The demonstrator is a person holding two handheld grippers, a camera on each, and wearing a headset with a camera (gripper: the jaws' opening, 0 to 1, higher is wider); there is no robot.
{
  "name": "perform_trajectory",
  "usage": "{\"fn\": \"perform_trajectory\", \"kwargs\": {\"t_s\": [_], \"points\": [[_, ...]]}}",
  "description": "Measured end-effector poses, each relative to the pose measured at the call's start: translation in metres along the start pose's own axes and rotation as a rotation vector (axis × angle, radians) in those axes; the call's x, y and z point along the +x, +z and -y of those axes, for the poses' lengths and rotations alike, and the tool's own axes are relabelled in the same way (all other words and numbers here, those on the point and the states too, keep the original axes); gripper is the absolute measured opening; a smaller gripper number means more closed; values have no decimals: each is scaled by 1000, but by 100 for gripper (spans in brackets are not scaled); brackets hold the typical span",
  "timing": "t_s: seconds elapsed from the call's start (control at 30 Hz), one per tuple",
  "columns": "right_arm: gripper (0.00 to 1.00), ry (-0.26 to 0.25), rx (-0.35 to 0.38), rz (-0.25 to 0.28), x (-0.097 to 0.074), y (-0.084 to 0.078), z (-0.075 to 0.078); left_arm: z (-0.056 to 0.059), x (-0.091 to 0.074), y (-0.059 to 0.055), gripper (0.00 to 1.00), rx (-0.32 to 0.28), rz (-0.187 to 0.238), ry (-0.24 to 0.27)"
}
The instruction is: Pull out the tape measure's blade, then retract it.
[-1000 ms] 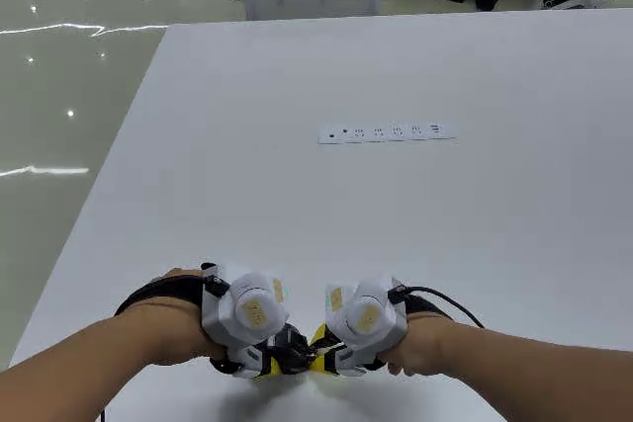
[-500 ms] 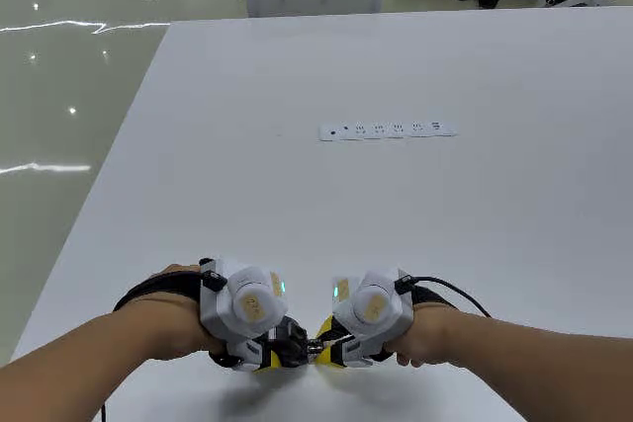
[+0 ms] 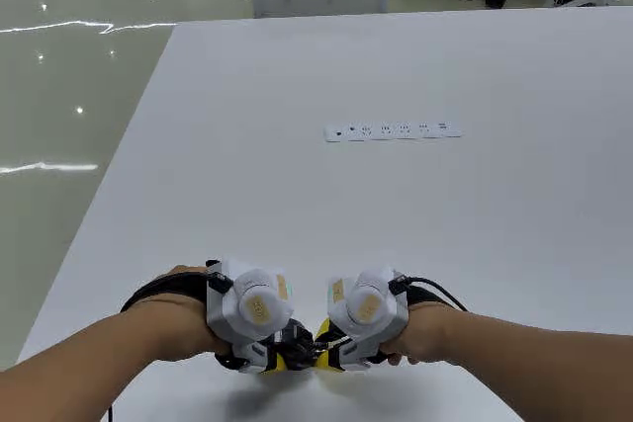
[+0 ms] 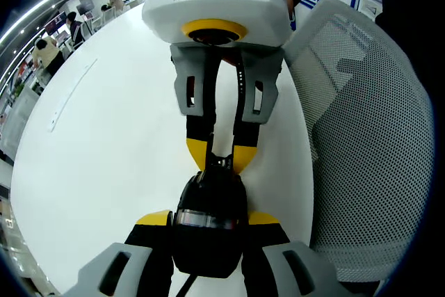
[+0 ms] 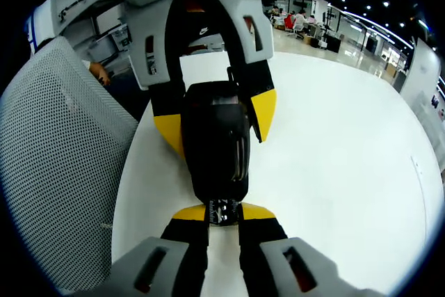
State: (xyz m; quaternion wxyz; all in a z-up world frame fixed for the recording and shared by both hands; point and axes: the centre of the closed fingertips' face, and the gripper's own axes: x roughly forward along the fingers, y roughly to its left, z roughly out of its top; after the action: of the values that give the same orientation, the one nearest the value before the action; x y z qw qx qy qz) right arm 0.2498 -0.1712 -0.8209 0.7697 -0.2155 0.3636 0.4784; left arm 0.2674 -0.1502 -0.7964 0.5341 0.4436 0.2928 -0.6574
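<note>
White and wide, the surface (image 3: pixel 415 234) had your work at its near edge, close under your head. You held the tape measure (image 4: pixel 210 231) there between the two tools, low over the surface; whether it touched I could not tell. Your left gripper (image 4: pixel 208 217) was clenched across the black case, one jaw on each flat side. Your right gripper (image 5: pixel 222 212) faced it nose to nose, its jaws pinched on the blade tip (image 4: pixel 221 163). That tip sat just at the mouth of the case, so hardly any blade was out and the pull looked barely begun.

The case looked rigid and compact, and it should have borne a firm squeeze; the flat sides you had were the right place to take it. The tip was the weaker hold: a small smooth metal hook that could slip from the jaws under the spring's pull. The blade was likely thin and springy, stiff when drawn straight but apt to kink if bent sideways. A straight pull apart suited it, and then a guided return, not a free snap.

Farther off, a power strip (image 3: pixel 392 130) lay well apart at mid-surface, and a mesh chair (image 4: pixel 375 137) stood beside the near edge.
</note>
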Motion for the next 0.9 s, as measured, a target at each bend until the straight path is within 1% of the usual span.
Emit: {"fn": "perform_trajectory", "kwargs": {"t_s": [0.17,0.2,0.3,0.4,0.5,0.9], "points": [[13,-2,9,-7,-1,-1,0,0,0,0,34,6,1,1],[13,0,21,-3,-2,-1,0,0,-1,0,34,6,2,1],[13,-3,26,3,-2,-2,1,-1,-1,-1,34,1,6,-3],[13,-2,26,0,-1,-2,0,0,-1,0,34,6,6,-4],[13,2,42,1,-3,-4,0,0,-1,0,34,9,4,-3],[13,-7,34,-7,-7,-9,0,0,-2,0,34,9,4,-3]]}}
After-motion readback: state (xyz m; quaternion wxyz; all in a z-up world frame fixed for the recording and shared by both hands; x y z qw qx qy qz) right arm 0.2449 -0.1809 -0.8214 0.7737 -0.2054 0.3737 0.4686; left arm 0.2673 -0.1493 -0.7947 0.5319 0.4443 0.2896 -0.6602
